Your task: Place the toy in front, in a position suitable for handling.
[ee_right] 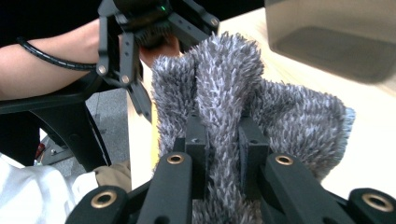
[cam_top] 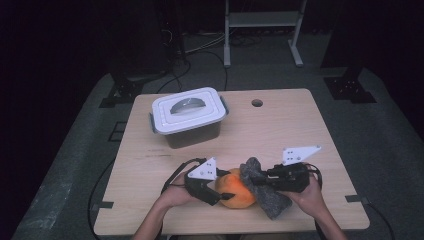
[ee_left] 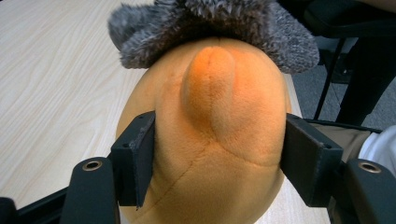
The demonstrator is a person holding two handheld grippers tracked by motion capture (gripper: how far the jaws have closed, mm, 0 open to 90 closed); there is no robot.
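At the table's near edge our left gripper clasps the orange plush, our right gripper pinching the grey cloth that drapes its far end.

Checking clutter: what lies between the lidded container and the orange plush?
Nothing: bare table separates the container from the orange plush, in the high view.

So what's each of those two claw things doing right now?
Left gripper: jaws around the orange plush toy, pads on its sides, holding it.
Right gripper: shut on the grey fuzzy cloth.
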